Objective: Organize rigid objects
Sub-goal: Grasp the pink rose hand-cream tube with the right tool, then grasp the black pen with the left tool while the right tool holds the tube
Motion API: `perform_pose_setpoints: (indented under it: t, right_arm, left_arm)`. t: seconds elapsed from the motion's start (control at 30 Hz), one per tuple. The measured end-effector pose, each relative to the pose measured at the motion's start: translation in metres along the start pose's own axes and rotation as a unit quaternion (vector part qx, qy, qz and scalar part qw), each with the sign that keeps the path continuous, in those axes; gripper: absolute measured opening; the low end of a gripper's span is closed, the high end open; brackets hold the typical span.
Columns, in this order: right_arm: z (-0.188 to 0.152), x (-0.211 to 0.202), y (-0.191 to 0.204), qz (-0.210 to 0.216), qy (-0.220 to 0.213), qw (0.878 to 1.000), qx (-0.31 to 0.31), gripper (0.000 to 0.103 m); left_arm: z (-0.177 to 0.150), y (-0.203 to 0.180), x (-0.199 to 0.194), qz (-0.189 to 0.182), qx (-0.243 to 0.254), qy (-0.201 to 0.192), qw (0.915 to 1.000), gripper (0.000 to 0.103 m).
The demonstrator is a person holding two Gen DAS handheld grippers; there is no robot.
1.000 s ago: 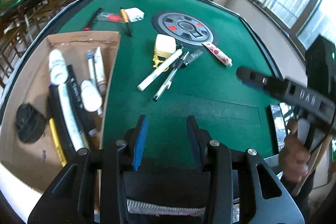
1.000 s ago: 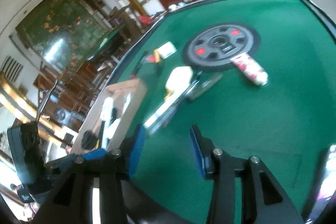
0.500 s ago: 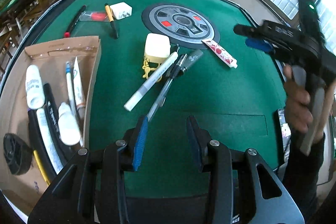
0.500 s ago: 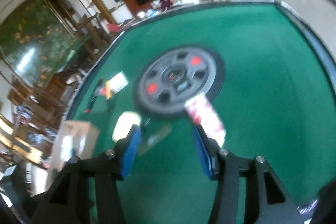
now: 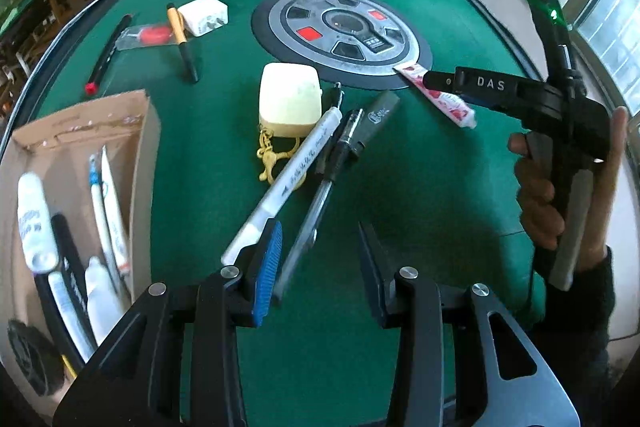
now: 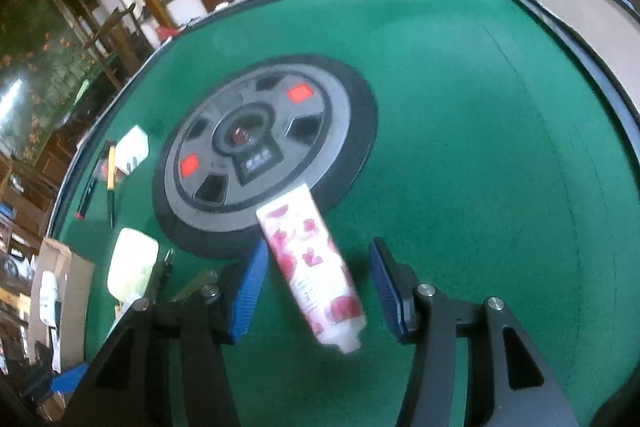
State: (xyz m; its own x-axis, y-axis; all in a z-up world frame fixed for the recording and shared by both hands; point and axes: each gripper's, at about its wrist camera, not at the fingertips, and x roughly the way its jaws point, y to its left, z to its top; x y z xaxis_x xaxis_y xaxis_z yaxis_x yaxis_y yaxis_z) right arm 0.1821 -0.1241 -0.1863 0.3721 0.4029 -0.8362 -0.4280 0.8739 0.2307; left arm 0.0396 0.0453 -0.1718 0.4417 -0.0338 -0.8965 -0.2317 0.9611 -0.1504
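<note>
With my right gripper [image 6: 316,287] spread wide around the pink tube [image 6: 312,267] and the left gripper [image 5: 320,263] released, I risk it rolling away.

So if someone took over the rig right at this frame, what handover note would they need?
Right tongs: open, straddling the pink tube, not closed on it.
Left tongs: open, empty, above the clear pen and white marker.
Done: several tubes and pens already lie in the cardboard box.
Left: pink tube, marker, clear pen, cream case, grey sachet, orange pen, charger, thin black pen, all on the green table.
</note>
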Motion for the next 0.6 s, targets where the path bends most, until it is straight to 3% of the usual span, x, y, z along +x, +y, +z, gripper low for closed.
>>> perform_pose_setpoints:
  t: [0.13,0.2,0.27,0.37,0.6]
  right_arm:
    - [-0.004,0.000,0.013,-0.035,0.005,0.999,-0.030,0.052]
    - [-0.006,-0.001,0.016,-0.051,0.006,0.998,-0.038,0.045]
    - [-0.006,0.001,0.018,-0.072,0.005,0.996,-0.048,0.040]
    - [-0.008,-0.001,0.019,-0.068,0.009,0.996,-0.053,0.036]
    - [-0.010,-0.004,0.014,-0.057,0.016,0.997,-0.047,0.031]
  left_arm:
    - [0.006,0.000,0.014,0.017,0.000,0.010,0.9998,0.037]
    - [0.007,-0.001,0.016,0.018,0.003,0.009,0.9998,0.037]
    - [0.008,-0.004,0.018,0.031,0.011,0.007,0.9994,0.028]
    - [0.005,-0.006,0.025,0.033,0.020,0.015,0.9991,0.014]
    - [-0.013,0.000,0.011,0.004,-0.001,0.012,0.9999,0.008]
